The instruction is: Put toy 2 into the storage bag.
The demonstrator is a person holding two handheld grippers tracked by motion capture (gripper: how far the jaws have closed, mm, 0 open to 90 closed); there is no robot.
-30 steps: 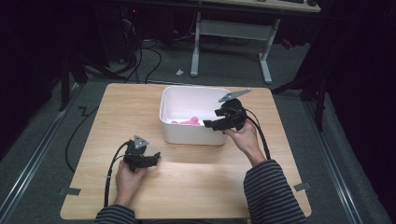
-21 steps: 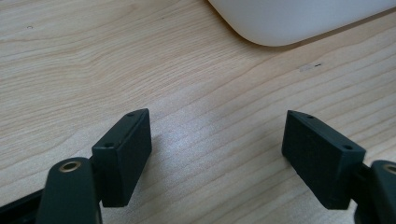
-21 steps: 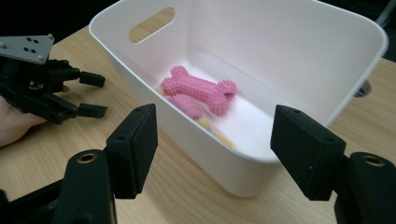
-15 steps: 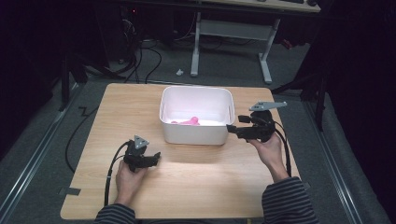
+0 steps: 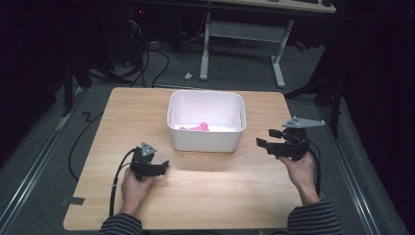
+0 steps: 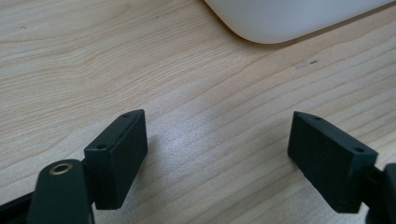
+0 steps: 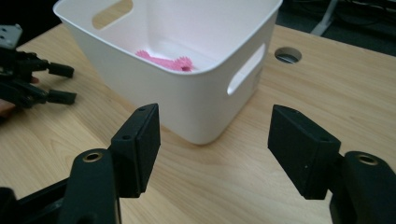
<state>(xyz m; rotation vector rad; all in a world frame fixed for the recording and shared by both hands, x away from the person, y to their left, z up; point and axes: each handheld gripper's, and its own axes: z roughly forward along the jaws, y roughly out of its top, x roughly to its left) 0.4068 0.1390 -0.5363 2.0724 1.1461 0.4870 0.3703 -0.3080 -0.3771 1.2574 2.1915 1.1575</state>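
A white plastic tub (image 5: 205,139) stands at the middle of the wooden table (image 5: 122,112), with a pink toothed thing (image 5: 198,127) lying on its floor. In the right gripper view the tub (image 7: 187,107) is just ahead and the pink thing (image 7: 163,61) shows over its rim. My right gripper (image 5: 266,138) hovers right of the tub, pointing left at it, open (image 7: 215,140) with nothing between the jaws. My left gripper (image 5: 164,165) rests low on the table in front of the tub's left corner (image 6: 280,23). It is open (image 6: 217,149) with only bare wood between jaws that have just been opening.
A round cable hole (image 7: 287,55) pierces the tabletop beyond the tub. Cables (image 5: 117,176) trail from both grippers toward the near edge. A desk frame (image 5: 244,34) and floor cables lie behind the table. The left gripper (image 7: 70,84) shows at the far left of the right gripper view.
My right gripper has drawn away from the tub's right rim, moving right and nearer the person, empty. The left hand has kept still.
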